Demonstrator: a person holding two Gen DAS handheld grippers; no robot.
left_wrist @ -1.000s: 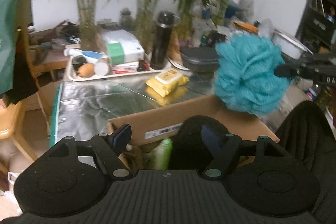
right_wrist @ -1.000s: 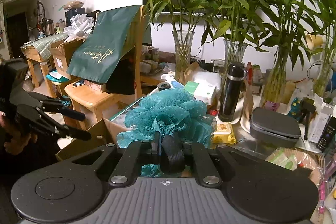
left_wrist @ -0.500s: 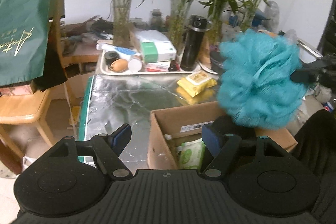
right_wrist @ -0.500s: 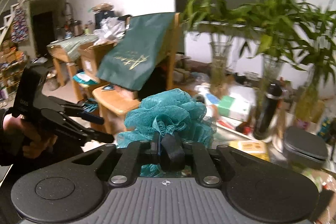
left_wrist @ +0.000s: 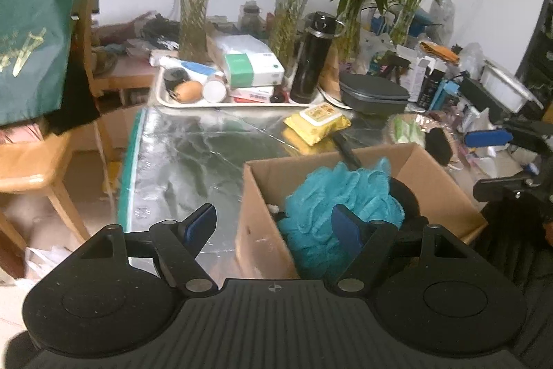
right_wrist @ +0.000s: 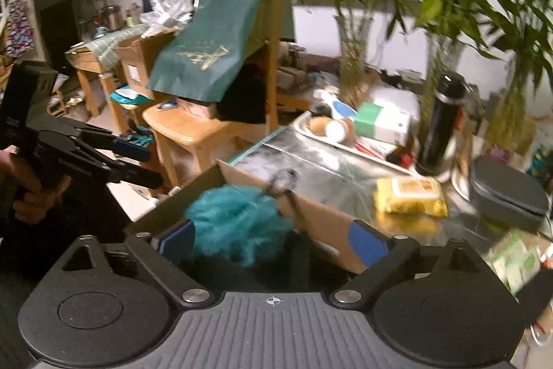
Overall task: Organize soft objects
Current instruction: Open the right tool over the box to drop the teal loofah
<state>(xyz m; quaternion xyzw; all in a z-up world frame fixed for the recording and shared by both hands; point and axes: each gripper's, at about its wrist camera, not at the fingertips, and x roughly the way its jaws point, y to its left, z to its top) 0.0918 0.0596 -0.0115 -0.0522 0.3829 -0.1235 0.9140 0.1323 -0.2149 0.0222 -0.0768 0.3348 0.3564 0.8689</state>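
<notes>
Loofah dropped in the box

The right gripper (right_wrist: 273, 241) is opening wide, pads clear of the teal loofah (right_wrist: 238, 223), a round puff with no long axis, lying in the box (left_wrist: 262, 175) on the bench (left_wrist: 193, 158). The left gripper (left_wrist: 276, 227) stands apart, empty.

Both handheld grippers tilt downward, seen from their own wrist cameras. The left gripper (left_wrist: 274, 223), low in its frame, holds its jaws apart with nothing pressed between the blue pads. The right gripper (right_wrist: 273, 239) is opening, jaws spread wide. A hand (right_wrist: 26, 192) grips the left handle at far left.
</notes>
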